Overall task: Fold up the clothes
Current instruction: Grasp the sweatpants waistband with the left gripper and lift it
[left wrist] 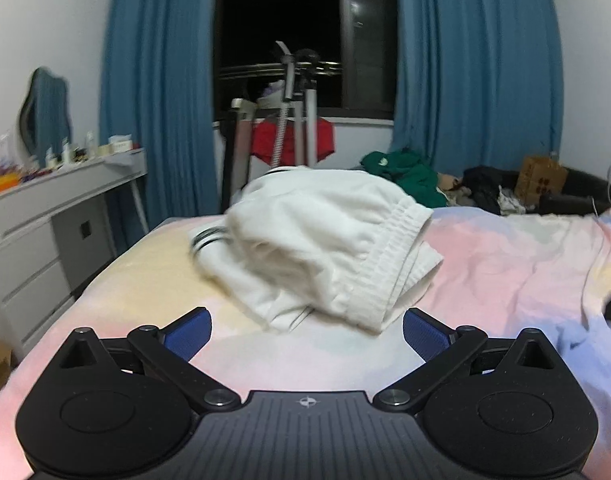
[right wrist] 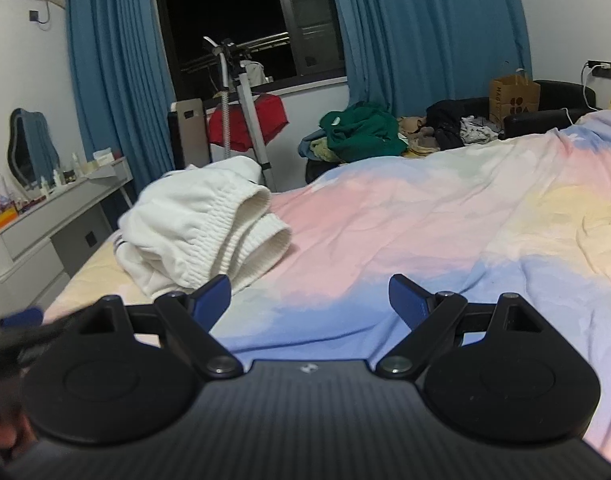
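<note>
A white garment with an elastic waistband and dark stripes [left wrist: 317, 244] lies folded in a bundle on the pastel bed cover [left wrist: 505, 256]. My left gripper [left wrist: 307, 334] is open and empty, just short of the bundle's near edge. In the right wrist view the same white bundle [right wrist: 201, 228] lies at the left of the bed cover [right wrist: 425, 220]. My right gripper [right wrist: 309, 300] is open and empty, to the right of the bundle, with its left finger close to the waistband. The left gripper's edge [right wrist: 13, 328] shows blurred at far left.
A pile of green and dark clothes [right wrist: 361, 132] and a brown paper bag [right wrist: 513, 96] lie beyond the bed's far side. A clothes steamer with a red garment [right wrist: 245, 120] stands by the window. A white dresser [left wrist: 45, 208] stands left of the bed.
</note>
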A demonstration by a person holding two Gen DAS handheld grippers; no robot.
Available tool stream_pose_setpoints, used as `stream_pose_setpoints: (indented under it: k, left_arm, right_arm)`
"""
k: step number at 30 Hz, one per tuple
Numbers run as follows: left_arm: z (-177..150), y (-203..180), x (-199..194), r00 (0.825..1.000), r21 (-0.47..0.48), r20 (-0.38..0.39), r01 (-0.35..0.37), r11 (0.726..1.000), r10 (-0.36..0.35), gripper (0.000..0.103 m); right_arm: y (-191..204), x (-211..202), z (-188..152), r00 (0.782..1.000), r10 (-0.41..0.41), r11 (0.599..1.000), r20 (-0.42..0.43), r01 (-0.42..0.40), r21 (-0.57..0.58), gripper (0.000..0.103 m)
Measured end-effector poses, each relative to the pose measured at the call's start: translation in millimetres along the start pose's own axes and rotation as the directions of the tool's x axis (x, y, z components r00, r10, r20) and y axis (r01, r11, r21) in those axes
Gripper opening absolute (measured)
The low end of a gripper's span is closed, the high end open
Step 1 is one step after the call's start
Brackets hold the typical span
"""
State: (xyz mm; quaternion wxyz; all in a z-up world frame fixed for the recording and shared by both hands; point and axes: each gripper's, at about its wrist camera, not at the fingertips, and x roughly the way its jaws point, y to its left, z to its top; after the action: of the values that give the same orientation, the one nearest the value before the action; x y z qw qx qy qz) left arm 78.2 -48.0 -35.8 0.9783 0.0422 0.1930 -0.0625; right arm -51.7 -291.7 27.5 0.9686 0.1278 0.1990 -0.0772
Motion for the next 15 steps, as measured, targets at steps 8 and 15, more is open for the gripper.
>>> stream_pose_setpoints:
  k: [8,15]
  left_arm:
    - [49.3,-83.9,113.9,0.997,0.172,0.056,-0.056,0.984,0.047,0.101]
    - [68.4,-134.6,203.3,0.979,0.308,0.038,-0.203,0.929,0.201,0.098]
  right_arm:
    - [-25.7,17.0,3.5,1.0,-0.029,0.995,-0.007,0.029,0.097,0.087]
    - [-54.2,56.2,6.3,0.995,-0.089,0.98,-0.035,0.093,0.173,0.087]
